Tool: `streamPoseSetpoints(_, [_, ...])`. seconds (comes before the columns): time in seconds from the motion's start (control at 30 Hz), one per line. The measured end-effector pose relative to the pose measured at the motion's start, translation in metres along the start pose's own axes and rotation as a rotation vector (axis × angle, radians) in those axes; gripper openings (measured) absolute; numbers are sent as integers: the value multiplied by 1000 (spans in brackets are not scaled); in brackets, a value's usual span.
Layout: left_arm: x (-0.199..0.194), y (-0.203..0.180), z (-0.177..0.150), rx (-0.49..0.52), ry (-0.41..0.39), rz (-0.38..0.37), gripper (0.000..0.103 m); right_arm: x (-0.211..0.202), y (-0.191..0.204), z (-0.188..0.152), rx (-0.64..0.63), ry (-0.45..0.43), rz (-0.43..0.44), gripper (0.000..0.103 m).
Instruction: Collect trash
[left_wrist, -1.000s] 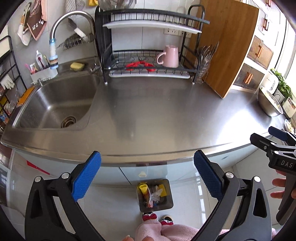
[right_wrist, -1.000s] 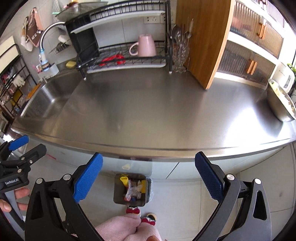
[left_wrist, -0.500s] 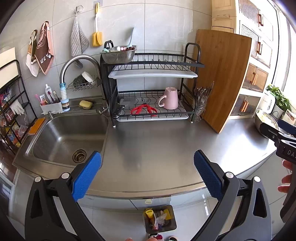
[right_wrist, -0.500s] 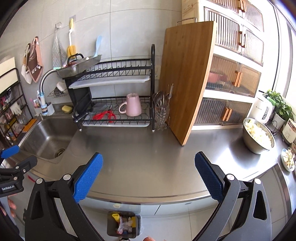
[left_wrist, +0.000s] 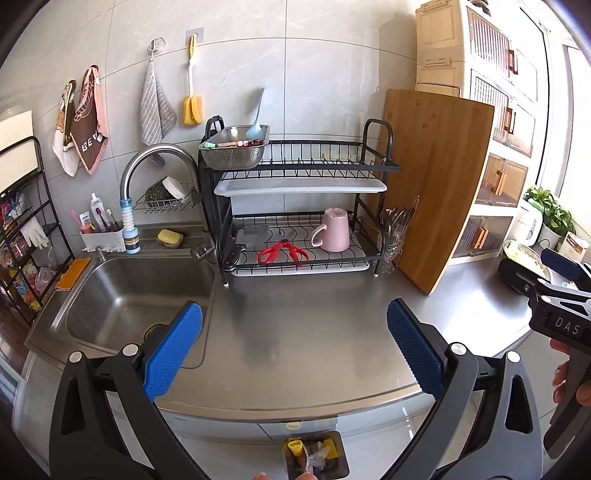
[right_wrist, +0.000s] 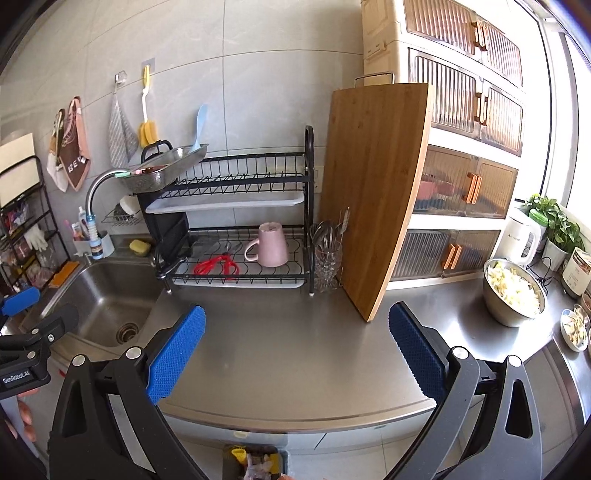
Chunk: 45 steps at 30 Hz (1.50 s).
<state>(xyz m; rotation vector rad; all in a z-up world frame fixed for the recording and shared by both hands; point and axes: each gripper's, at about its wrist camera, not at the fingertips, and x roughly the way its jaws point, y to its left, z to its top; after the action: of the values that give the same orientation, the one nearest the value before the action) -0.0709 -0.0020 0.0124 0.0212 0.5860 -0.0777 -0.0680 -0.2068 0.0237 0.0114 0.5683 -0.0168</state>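
Trash bin (left_wrist: 317, 456) on floor holding yellow, perhaps plastic scraps, steel bowl (right_wrist: 513, 297) of chopped food, both grippers' fingers spread, empty.

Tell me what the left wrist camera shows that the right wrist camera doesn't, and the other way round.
Only the left wrist view shows the right tool at its right edge. Only the right wrist view shows the small dish beside the steel bowl, and the left tool at its left edge. Both show the sink, the dish rack with the pink mug and red scissors, the cutting board, and the trash bin on the floor.
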Motion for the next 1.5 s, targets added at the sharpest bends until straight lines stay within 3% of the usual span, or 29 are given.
streamPoseSetpoints(1.5, [12,4,-2,-8,3,3,95,6,3,4,22,9,-25,100])
